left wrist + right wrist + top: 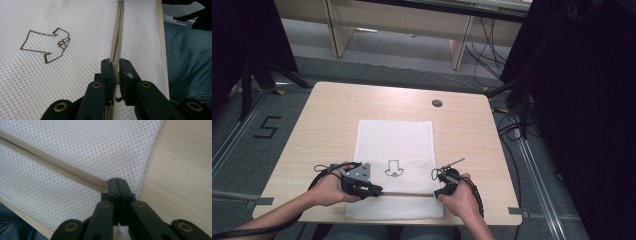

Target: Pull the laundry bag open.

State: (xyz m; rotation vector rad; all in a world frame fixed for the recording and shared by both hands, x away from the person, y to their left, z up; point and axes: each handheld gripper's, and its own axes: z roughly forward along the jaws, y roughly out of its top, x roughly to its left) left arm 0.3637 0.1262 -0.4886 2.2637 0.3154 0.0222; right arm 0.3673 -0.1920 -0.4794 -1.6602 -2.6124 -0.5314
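Pale wooden table (337, 115), one white mesh laundry bag (394, 137) at its near edge, one beige zipper (117, 30) across the bag, left gripper (377, 190) clamped on the zipper pull, right gripper (436, 194) pinched together on the zipper's end.

**Signs and numbers to read**

A black number 5 (266, 127) marked on the grey floor, left of the table. A brown line drawing of a shirt (394, 169) printed on the white mesh bag (377, 137); seen close up in the left gripper view too. No words or brand names to read anywhere.
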